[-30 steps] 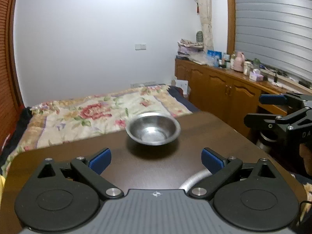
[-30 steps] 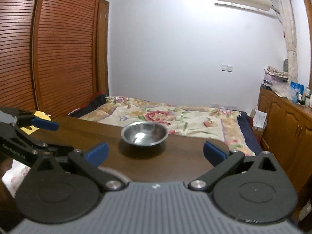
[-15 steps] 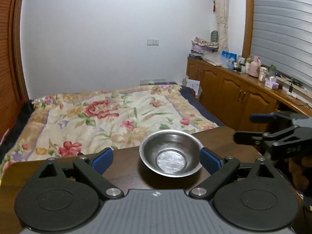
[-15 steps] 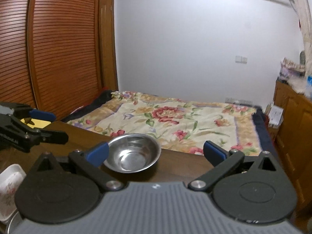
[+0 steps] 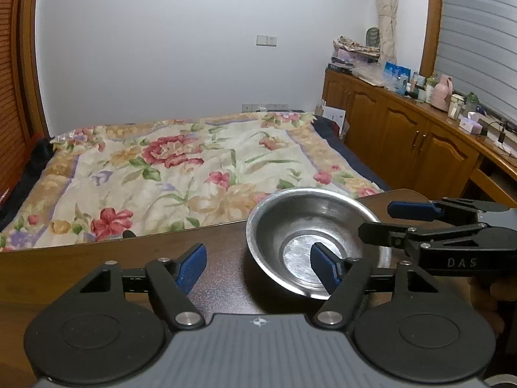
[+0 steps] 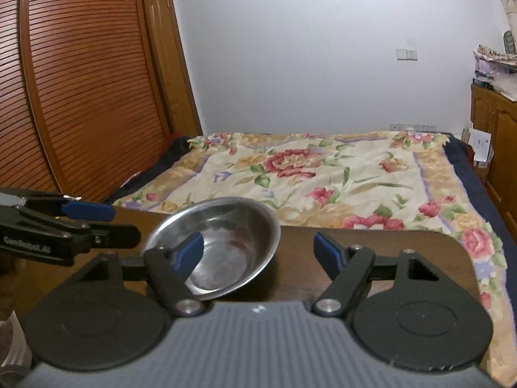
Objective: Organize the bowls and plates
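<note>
A shallow steel bowl (image 5: 310,232) stands on the dark wooden table (image 5: 226,258) near its far edge. My left gripper (image 5: 258,263) is open; its right fingertip (image 5: 324,266) is over the bowl's inside, its left one is beside the bowl. In the right wrist view the bowl (image 6: 223,245) sits at the left; my right gripper (image 6: 258,253) is open, its left fingertip (image 6: 189,253) over the bowl's inside. Each gripper shows in the other's view: the right one (image 5: 420,223), the left one (image 6: 80,223).
Beyond the table's far edge is a bed with a flowered cover (image 5: 181,168). Wooden cabinets (image 5: 404,135) with bottles and boxes line the right wall. A slatted wooden wardrobe (image 6: 80,80) stands at the left.
Both grippers have moved forward to the bowl, which now looks much larger. Each has one fingertip over the bowl's inside. The bowl has not moved on the table.
</note>
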Motion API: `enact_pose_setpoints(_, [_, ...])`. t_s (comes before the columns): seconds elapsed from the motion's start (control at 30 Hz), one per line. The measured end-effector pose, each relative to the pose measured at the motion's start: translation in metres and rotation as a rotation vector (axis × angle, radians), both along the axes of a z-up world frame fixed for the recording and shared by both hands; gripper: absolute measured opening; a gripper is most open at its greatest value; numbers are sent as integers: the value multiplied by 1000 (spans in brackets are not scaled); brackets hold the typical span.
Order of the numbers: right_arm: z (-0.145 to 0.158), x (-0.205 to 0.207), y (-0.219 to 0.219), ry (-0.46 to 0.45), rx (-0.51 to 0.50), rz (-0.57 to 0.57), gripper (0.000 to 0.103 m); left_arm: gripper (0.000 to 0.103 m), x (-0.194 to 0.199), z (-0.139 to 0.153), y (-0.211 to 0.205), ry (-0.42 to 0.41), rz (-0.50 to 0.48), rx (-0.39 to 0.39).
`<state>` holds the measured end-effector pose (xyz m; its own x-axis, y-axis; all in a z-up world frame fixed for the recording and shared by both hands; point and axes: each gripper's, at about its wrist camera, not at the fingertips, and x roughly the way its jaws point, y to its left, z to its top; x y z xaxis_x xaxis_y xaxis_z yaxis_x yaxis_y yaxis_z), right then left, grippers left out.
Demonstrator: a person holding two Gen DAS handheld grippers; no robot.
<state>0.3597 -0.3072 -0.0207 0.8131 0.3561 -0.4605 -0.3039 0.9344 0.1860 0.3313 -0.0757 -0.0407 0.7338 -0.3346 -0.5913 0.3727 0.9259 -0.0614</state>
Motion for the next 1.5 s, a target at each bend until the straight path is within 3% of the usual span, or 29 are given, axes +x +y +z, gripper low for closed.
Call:
enact_pose_setpoints(0.63, [-15, 9, 9, 69, 45, 45, 48, 54, 24, -18, -8, 57, -3, -8])
enact_pose_setpoints(0.9, [-15, 7, 9, 66, 56, 60, 36, 41, 23, -23, -13, 76, -9, -2])
enact_pose_setpoints(1.03, [-15, 7, 7, 68, 65, 57, 28, 27, 23, -24, -15, 87, -21, -4])
enact_pose_setpoints(1.5, [-17, 6, 4, 80, 76, 30, 22, 24, 15, -17, -17, 60, -27, 12])
